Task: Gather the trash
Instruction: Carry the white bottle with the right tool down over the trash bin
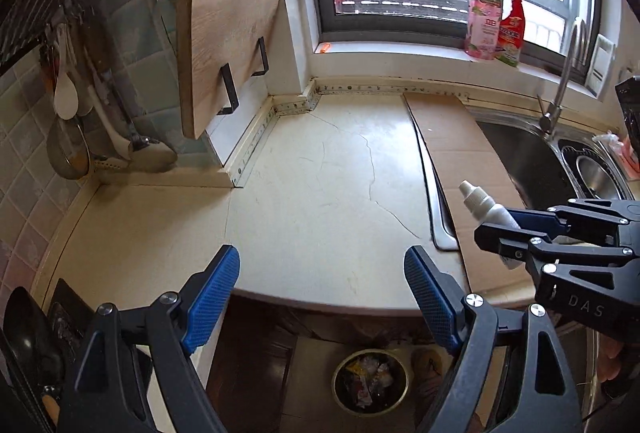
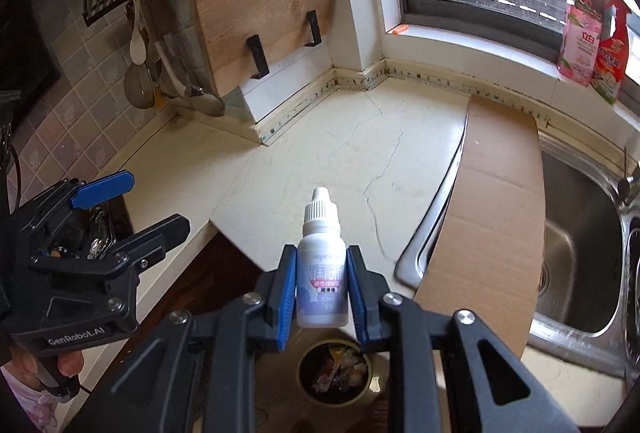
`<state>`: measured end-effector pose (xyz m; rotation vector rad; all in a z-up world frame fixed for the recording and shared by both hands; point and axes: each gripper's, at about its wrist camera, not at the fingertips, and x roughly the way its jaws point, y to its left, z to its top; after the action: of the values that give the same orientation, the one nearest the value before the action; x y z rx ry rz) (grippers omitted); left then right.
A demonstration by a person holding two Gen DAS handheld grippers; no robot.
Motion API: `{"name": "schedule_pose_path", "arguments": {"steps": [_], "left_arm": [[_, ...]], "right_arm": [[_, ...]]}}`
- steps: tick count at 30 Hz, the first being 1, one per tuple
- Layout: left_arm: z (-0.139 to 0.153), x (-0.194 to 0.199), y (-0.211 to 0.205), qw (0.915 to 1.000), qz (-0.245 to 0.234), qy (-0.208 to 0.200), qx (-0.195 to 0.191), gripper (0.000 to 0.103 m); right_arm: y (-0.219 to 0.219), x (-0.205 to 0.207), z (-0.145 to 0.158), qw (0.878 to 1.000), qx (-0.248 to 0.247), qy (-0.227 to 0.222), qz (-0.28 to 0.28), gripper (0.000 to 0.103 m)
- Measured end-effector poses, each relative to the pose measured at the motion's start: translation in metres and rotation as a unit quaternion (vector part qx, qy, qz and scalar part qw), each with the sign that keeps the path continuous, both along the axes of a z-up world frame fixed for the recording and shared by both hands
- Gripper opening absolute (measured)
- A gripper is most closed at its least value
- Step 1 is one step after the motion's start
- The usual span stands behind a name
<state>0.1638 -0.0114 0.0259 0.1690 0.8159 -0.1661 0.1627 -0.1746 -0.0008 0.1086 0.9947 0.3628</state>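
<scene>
A small white dropper bottle (image 2: 321, 265) with a ribbed cap and a pale purple label stands upright between the blue pads of my right gripper (image 2: 322, 269), which is shut on it above the counter's front edge. The same bottle (image 1: 486, 207) shows in the left wrist view at the right, held by the right gripper (image 1: 508, 229). My left gripper (image 1: 326, 269) is open with nothing between its blue fingers; it also appears at the left of the right wrist view (image 2: 140, 205). On the floor below sits a round bin (image 2: 334, 369) (image 1: 371, 381) holding wrappers.
The cream countertop (image 1: 312, 185) is cracked. A cardboard sheet (image 1: 452, 149) lies partly over the steel sink (image 1: 520, 161). A wooden cutting board (image 1: 224, 41) hangs at the back left beside hanging utensils (image 1: 68, 93). Two spray bottles (image 1: 498, 21) stand on the windowsill.
</scene>
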Motion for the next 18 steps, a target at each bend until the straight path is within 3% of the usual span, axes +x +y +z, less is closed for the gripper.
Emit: {"name": "schedule_pose_path", "arguments": {"steps": [6, 10, 14, 18], "left_arm": [[-0.023, -0.072, 0.014, 0.9998, -0.016, 0.004, -0.014, 0.083], [-0.047, -0.101, 0.020, 0.9996, -0.015, 0.008, -0.024, 0.084], [-0.082, -0.116, 0.022, 0.9995, -0.006, 0.015, -0.028, 0.086], [-0.137, -0.121, 0.025, 0.9983, 0.005, 0.044, -0.037, 0.086]], "right_arm": [[0.018, -0.072, -0.024, 1.000, 0.010, 0.022, -0.012, 0.024], [0.026, -0.106, -0.047, 0.999, 0.009, 0.042, -0.024, 0.024], [0.033, -0.128, -0.080, 0.997, 0.006, 0.064, -0.034, 0.024], [0.036, -0.138, -0.128, 0.995, 0.006, 0.089, -0.048, 0.024]]}}
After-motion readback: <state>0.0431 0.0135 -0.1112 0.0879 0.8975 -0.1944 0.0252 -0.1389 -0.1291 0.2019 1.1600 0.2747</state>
